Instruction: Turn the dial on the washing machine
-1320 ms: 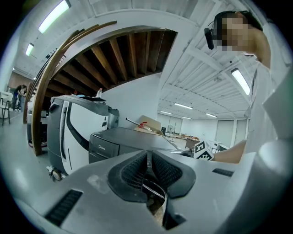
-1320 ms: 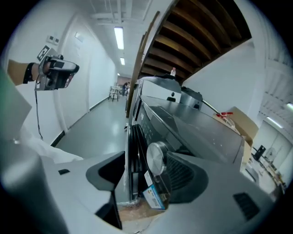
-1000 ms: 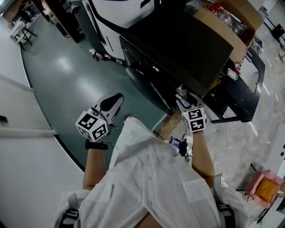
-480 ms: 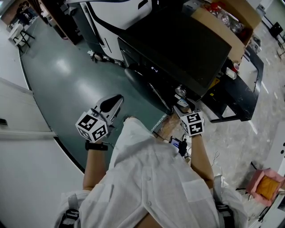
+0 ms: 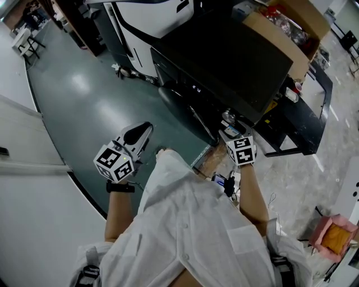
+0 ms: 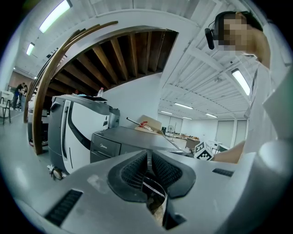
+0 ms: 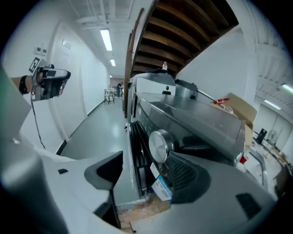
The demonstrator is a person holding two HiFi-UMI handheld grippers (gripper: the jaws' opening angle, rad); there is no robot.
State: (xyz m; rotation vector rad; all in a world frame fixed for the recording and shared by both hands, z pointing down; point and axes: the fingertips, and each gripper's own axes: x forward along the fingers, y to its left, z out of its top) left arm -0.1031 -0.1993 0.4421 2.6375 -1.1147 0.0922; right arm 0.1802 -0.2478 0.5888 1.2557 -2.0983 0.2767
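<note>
The dark washing machine [image 5: 230, 56] stands in front of me, its front panel facing me. Its round silver dial [image 5: 228, 116] sits at the panel's right end. My right gripper [image 5: 231, 132] is held up to the panel just below the dial. In the right gripper view the dial [image 7: 159, 145] stands just ahead of the right pad, and the right gripper [image 7: 145, 176] is open with its jaws wide apart and not touching it. My left gripper [image 5: 143, 129] hangs over the green floor, away from the machine. Its pads [image 6: 147, 170] are pressed together on nothing.
A big white machine [image 5: 151, 17] stands left of the washer. An open cardboard box [image 5: 294, 28] sits behind it and a low black stand [image 5: 303, 112] is at its right. The washer rests on a wooden pallet [image 5: 210, 160]. A blue and white label [image 7: 161, 188] hangs on its front.
My right gripper has shifted slightly left, closer under the dial. The left gripper has stayed almost where it was.
</note>
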